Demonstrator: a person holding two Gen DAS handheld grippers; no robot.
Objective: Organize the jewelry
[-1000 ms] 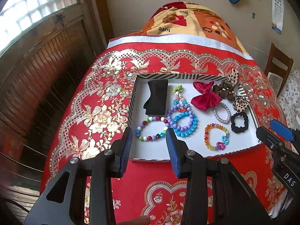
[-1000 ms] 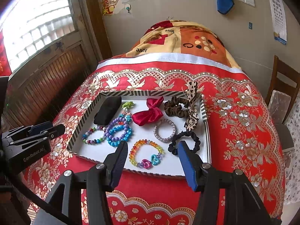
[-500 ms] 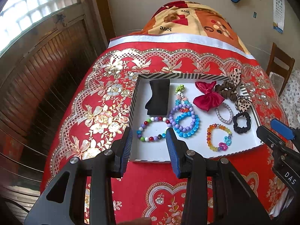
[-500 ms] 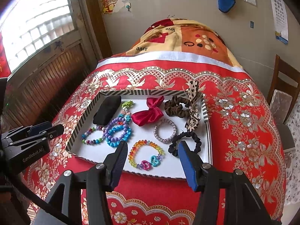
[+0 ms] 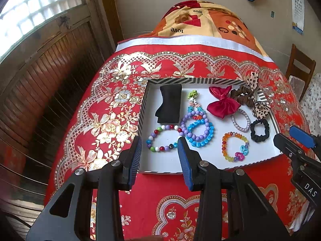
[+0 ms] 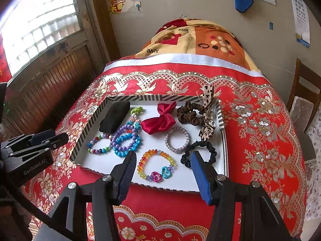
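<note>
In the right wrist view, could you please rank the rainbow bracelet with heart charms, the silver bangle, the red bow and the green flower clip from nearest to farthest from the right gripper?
From the right gripper:
1. Rainbow bracelet with heart charms, at the tray's near edge, framed by the open fingers.
2. Silver bangle, mid-tray.
3. Red bow, beyond the bangle.
4. Green flower clip, far left, near the back wall.

Tablecloth point(image 6: 260, 120): shiny red cloth, gold print. Tray point(image 6: 221, 120): matt white card floor, striped paper rim. Red bow point(image 6: 158, 120): glossy satin. Black scrunchie point(image 6: 208, 146): matt fabric. Rainbow bracelet point(image 6: 154, 160): translucent glossy plastic beads. Door point(image 5: 40, 80): ribbed brown wood.
</note>
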